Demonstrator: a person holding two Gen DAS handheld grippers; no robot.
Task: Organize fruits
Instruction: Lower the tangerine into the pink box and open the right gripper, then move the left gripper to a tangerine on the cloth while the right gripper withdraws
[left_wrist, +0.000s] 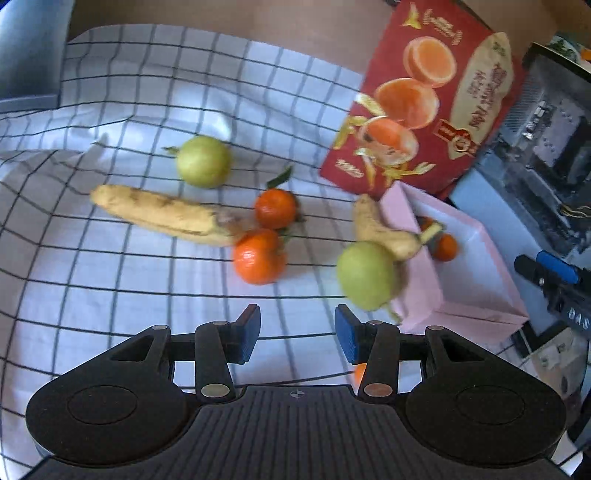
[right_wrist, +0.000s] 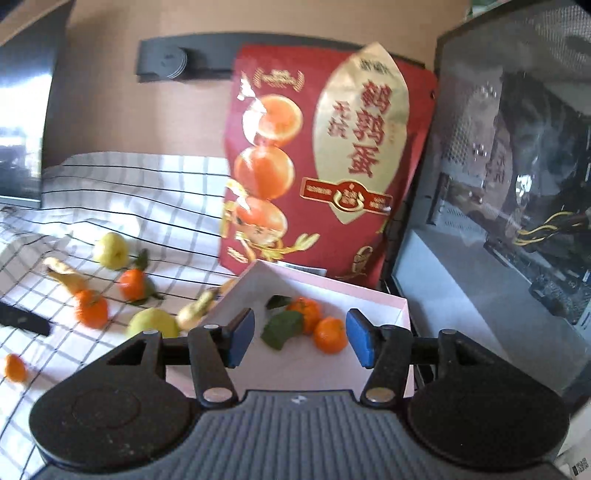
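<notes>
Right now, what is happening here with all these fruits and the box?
A person is sorting fruit with two hand-held grippers, and neither holds anything at this moment. The right gripper is open above the pink box, where two tangerines already lie. The left gripper is open over the checked cloth. On the cloth outside the box are a banana, two more tangerines and two green fruits. A smaller banana leans on the box edge.
</notes>
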